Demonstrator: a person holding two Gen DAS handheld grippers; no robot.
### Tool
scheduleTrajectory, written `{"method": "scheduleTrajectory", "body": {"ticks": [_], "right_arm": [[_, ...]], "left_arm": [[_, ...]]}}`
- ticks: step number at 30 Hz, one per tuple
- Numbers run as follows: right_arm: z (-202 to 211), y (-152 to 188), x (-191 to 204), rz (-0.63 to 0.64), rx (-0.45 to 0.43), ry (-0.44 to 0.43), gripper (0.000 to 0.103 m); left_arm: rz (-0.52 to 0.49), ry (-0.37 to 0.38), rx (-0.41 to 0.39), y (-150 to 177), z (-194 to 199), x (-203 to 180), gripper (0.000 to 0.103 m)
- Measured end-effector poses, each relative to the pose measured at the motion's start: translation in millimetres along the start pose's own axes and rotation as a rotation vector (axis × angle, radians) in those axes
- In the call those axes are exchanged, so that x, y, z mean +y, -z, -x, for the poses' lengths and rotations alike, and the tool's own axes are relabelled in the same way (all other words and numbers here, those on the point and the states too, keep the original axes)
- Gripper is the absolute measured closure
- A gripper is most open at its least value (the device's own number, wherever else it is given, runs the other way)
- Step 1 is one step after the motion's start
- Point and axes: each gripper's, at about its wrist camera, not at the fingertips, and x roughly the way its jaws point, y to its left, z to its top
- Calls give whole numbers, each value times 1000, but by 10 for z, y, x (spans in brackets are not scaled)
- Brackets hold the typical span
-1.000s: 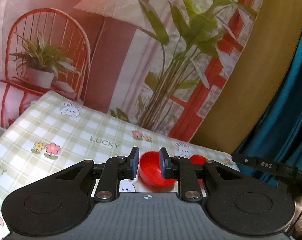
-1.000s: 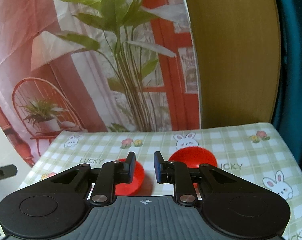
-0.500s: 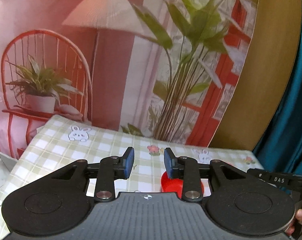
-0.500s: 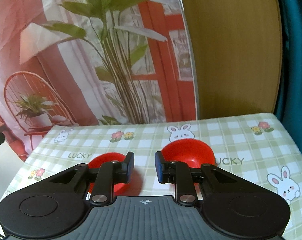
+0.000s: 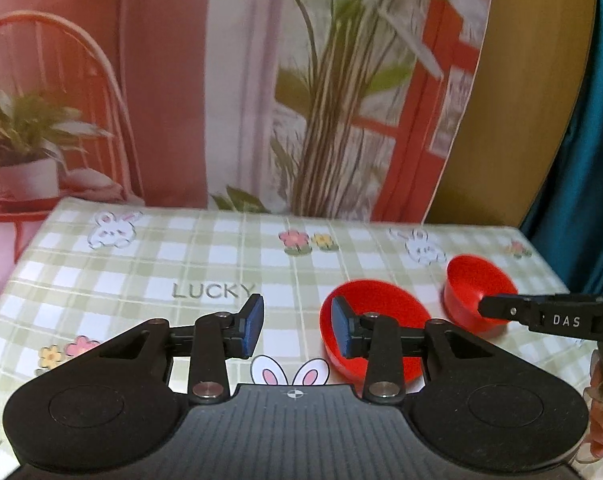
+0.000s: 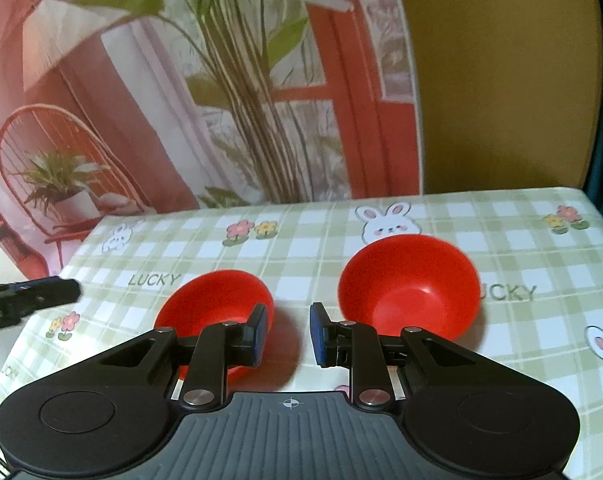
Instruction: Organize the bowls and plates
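Both claws, left (image 5: 297, 330) and right (image 6: 287, 334), gaped empty; their fingers hid part of each bowl (left (image 6: 215, 302), right (image 6: 411, 290)).

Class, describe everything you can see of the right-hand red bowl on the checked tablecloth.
The right-hand red bowl is a plain, glossy bowl that looks like plastic, round with a smooth rim and deep sloping sides. It stands upright and empty on the checked tablecloth, just in front of a printed rabbit. It sits apart from the other red bowl. The right gripper is open just before it; nothing but the cloth appears to touch it.
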Motion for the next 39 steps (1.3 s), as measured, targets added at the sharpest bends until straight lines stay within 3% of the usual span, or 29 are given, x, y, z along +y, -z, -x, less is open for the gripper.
{"method": "scheduleTrajectory", "body": {"ticks": [11,20,22,26,29,39], "right_arm": [[-473,-27,56,-5,114,-33,81],[-621,25,34,-17,166,-37,82],[-627,23,55,-9,168,-38,82],[-649,25,76,-9,182,-44,89],[-604,11,89,-25,167,-43,95],[-246,-28,40,-106,72,-74,94]], "left_arm": [[-8,51,140,128,-653,-107,64],[-6,72,202,212,-858,-121,68],[3,85,206,227,-874,-99,80],[0,102,201,218,-867,-127,88],[5,98,203,208,-853,-145,88],[-21,97,142,121,-518,-260,88]]}}
